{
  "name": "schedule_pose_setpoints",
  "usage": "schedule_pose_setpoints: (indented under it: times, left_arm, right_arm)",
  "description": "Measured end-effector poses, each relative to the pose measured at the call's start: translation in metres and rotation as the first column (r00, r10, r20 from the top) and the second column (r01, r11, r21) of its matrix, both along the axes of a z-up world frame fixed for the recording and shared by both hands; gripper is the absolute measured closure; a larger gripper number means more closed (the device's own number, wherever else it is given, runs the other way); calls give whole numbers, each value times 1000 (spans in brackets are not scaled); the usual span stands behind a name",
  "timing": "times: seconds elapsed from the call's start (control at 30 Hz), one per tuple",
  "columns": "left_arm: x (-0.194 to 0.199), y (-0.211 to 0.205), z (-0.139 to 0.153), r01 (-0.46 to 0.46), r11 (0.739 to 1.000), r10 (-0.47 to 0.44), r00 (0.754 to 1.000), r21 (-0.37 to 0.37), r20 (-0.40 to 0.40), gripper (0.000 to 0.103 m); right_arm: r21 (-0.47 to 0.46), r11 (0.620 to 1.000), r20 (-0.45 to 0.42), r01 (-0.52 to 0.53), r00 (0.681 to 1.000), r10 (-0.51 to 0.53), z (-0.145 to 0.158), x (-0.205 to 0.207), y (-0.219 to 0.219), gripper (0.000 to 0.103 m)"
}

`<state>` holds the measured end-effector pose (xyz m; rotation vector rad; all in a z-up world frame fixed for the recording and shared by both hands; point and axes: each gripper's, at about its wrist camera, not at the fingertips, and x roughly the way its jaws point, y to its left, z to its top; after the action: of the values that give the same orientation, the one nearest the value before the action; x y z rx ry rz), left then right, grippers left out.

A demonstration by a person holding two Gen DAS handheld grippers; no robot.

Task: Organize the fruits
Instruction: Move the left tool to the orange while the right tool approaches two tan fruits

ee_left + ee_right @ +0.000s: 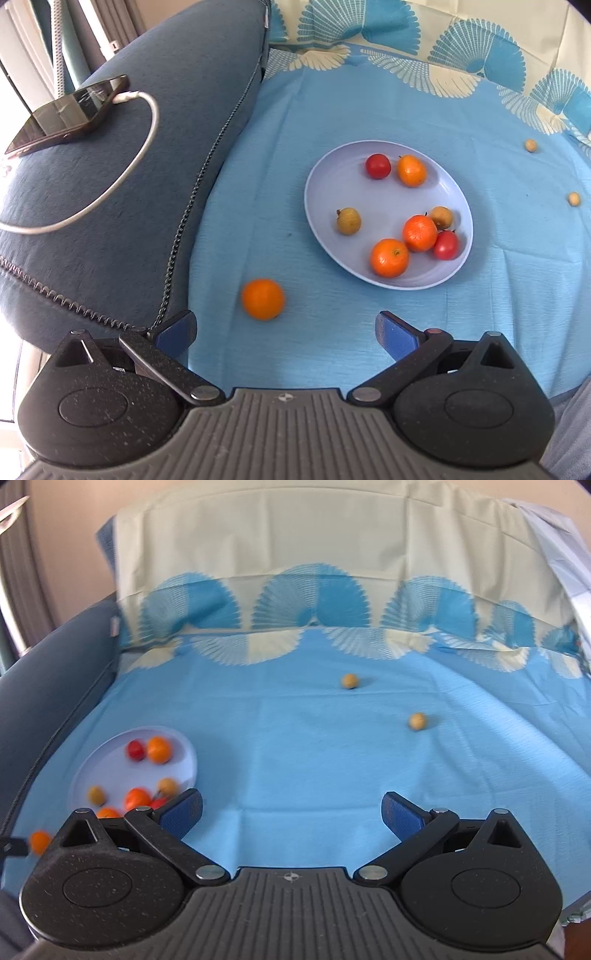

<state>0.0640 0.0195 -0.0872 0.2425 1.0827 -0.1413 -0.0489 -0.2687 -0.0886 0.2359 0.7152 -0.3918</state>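
A lilac plate lies on the blue cloth and holds several fruits: oranges, red ones and small brown ones. A loose orange lies on the cloth just ahead of my left gripper, which is open and empty. Two small tan fruits lie far right. In the right wrist view my right gripper is open and empty above bare cloth; the plate is at its left, the loose orange at far left, and the tan fruits lie ahead.
A dark blue sofa arm rises at the left, with a phone and a white cable on it. The patterned cloth runs up the backrest behind.
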Motion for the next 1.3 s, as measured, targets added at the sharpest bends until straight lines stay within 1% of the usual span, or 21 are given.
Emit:
schedule_pose_setpoints:
  times: [0.13,0.23,0.3,0.37,0.43,0.47,0.53,0.6,0.63,0.67,0.7,0.77,0.9,1.07,1.13,1.17,1.2,1.27,1.3]
  left_arm:
    - [6,-9,-6,6,1000,-6,1000,30,-3,0]
    - [12,-11,-14,-7,999,9,1000,42,-29,0]
    - [16,-12,-19,-16,998,19,999,57,-49,0]
    - [19,-14,-25,-24,997,28,998,75,-59,0]
    - [24,-14,-29,-28,996,34,997,83,-67,0]
    - [26,-14,-30,-31,996,37,997,83,-69,0]
    - [33,-14,-36,-40,995,46,996,88,-78,0]
    - [39,-13,-41,-49,994,57,994,94,-88,0]
    - [42,-13,-43,-53,994,62,994,97,-93,0]
    - [44,-12,-46,-56,994,66,993,97,-96,0]
    - [46,-12,-48,-59,993,69,993,98,-98,0]
    - [50,-11,-52,-63,993,73,992,103,-102,0]
    - [54,-7,-57,-77,991,89,990,108,-112,0]
    - [57,-4,-62,-91,989,105,987,114,-120,0]
    - [60,-4,-65,-95,989,109,986,115,-123,0]
    - [61,-4,-66,-96,989,110,986,114,-124,0]
    - [61,-4,-66,-97,989,110,986,113,-123,0]
    - [63,-4,-66,-95,989,109,987,114,-118,0]
    - [63,-4,-67,-95,989,109,987,115,-116,0]
  right_arm:
    - [-61,993,65,102,993,-98,-12,13,-55,1]
    - [-108,976,97,190,979,-179,-34,32,-107,1]
    - [-117,968,85,220,974,-211,-56,50,-140,1]
    - [-103,967,44,233,972,-230,-80,69,-167,1]
    - [-81,967,6,243,970,-244,-102,87,-188,4]
    - [-75,967,-8,244,969,-245,-111,94,-195,7]
    - [-70,969,-32,237,970,-240,-128,108,-205,18]
    - [-89,970,-59,227,971,-233,-138,117,-205,62]
    - [-99,970,-47,222,973,-228,-141,119,-204,63]
    - [-116,970,-32,213,976,-218,-142,122,-202,73]
    - [-128,971,-31,201,978,-207,-143,126,-200,78]
    - [-136,977,-7,162,986,-164,-143,135,-196,78]
    - [-195,977,9,81,997,-80,-144,166,-187,75]
    - [-152,988,45,9,999,-2,-139,195,-188,75]
    - [-150,988,59,-27,998,36,-138,201,-184,72]
    - [-148,988,68,-38,997,48,-137,203,-182,67]
    - [-145,988,75,-48,995,60,-137,204,-180,59]
    - [-138,988,82,-69,993,81,-138,208,-177,49]
    - [-146,986,81,-75,993,88,-139,209,-176,46]
